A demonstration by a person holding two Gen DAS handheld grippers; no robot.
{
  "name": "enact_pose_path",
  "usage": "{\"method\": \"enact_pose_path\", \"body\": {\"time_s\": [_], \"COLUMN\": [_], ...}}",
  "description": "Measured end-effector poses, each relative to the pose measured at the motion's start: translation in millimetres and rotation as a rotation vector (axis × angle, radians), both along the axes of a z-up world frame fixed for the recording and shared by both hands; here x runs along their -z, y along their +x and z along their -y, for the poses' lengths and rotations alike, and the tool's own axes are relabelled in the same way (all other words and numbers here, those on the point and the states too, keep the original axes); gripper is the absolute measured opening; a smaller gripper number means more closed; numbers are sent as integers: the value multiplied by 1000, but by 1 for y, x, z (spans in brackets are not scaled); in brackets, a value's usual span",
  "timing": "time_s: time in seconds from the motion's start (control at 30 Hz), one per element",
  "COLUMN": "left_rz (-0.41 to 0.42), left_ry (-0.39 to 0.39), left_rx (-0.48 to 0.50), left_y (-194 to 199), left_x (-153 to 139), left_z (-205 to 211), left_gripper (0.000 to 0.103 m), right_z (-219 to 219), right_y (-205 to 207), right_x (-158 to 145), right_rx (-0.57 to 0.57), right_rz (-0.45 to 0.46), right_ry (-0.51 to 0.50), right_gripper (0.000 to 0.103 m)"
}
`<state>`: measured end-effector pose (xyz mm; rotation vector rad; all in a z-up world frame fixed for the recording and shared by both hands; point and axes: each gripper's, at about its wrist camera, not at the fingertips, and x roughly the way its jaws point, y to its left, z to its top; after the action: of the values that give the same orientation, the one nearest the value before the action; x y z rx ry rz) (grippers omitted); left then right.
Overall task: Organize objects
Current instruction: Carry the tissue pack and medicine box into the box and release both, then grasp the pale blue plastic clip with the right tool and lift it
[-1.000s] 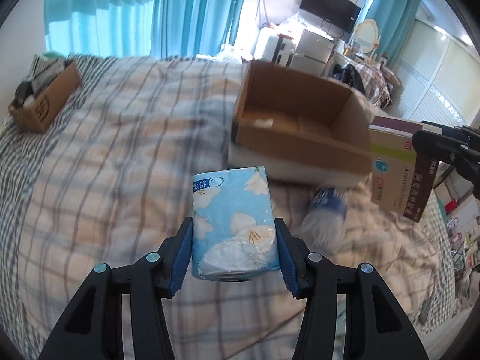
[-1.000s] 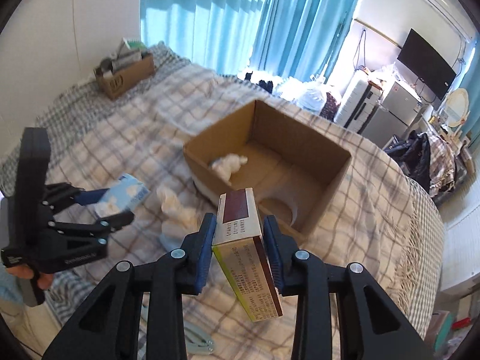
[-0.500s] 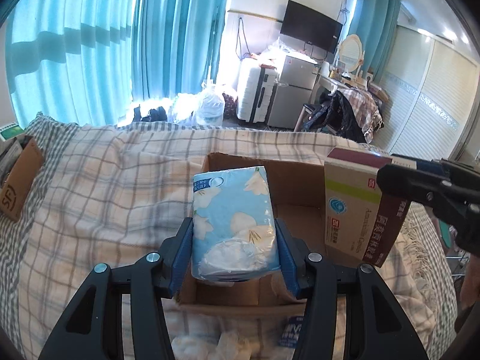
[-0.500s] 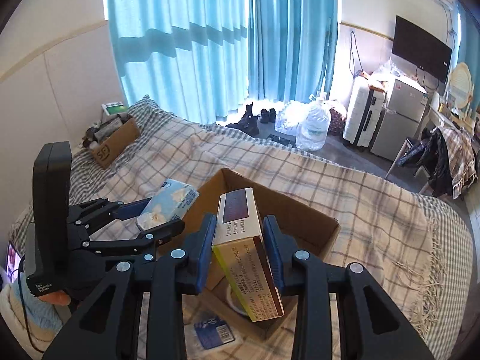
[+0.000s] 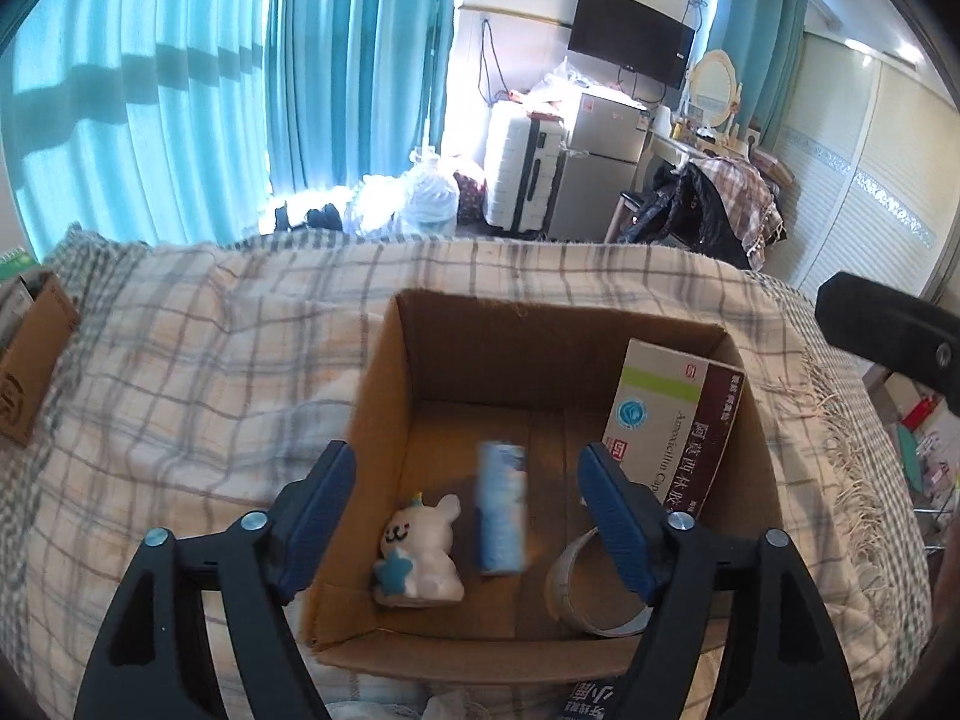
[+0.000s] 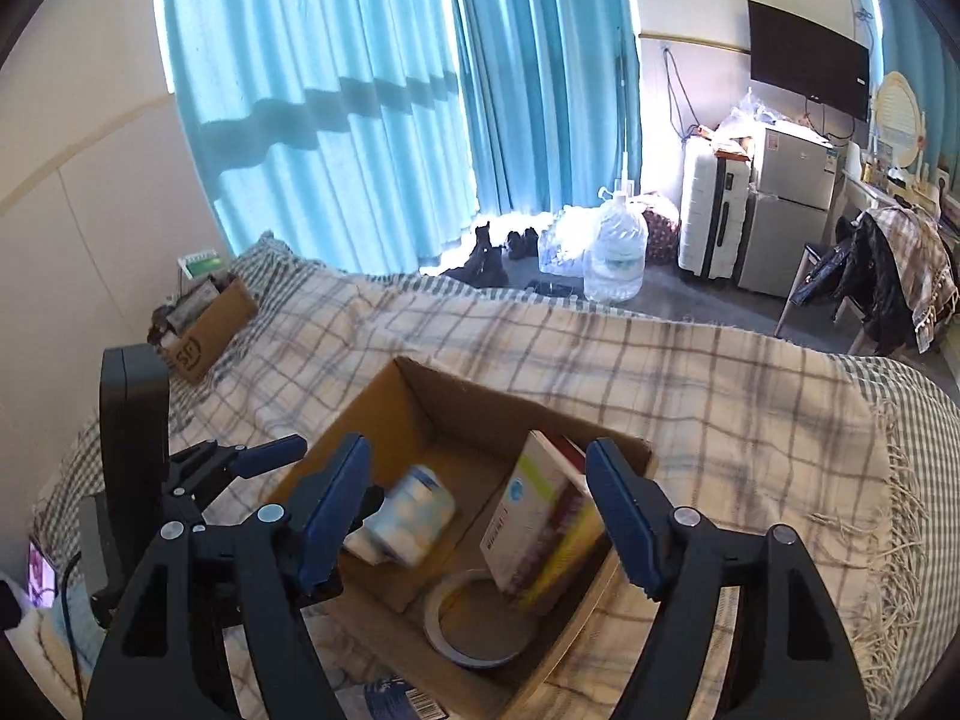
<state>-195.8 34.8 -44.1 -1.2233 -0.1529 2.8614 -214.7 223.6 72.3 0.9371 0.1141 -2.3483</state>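
While both my grippers hang over the cardboard box (image 5: 384,396) on the bed (image 5: 198,372), their jaws are opening, empty. I see the tissue pack (image 5: 501,507) and medicine box (image 5: 672,420) inside the box.

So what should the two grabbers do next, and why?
Probably lift both away from the cardboard box. The left gripper and right gripper are opening with nothing touching their pads; the tissue pack and medicine box are already in the box. More things lie on the bed.
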Motion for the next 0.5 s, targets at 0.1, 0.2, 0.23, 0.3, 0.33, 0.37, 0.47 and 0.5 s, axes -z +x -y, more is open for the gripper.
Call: {"method": "enact_pose_path", "body": {"time_s": [0.1, 0.2, 0.23, 0.3, 0.33, 0.37, 0.47, 0.5], "left_rz": [-15, -41, -47, -66, -83, -97, -104, -105], "left_ry": [-10, -16, -23, -40, -44, -45, -53, -62], "left_rx": [-4, -18, -24, -50, -61, -67, -73, -81], "left_y": [12, 33, 41, 58, 68, 77, 109, 119], "left_x": [-19, -41, -47, -60, -65, -70, -76, -76], "left_z": [1, 7, 10, 14, 16, 18, 25, 27], "left_gripper": [82, 83, 86, 99, 103, 103, 103, 103], "right_z": [-5, -10, -12, -21, -26, -30, -40, -42], "right_y": [14, 39, 47, 69, 81, 91, 121, 131], "right_x": [-16, -35, -39, -45, -45, -44, -37, -35], "right_rx": [28, 37, 40, 50, 56, 61, 77, 82], "right_rz": [-30, -73, -85, -101, -105, -107, -106, -106], "right_ry": [29, 50, 51, 47, 47, 51, 85, 90], "right_gripper": [73, 77, 82, 89, 92, 93, 93, 93]}}
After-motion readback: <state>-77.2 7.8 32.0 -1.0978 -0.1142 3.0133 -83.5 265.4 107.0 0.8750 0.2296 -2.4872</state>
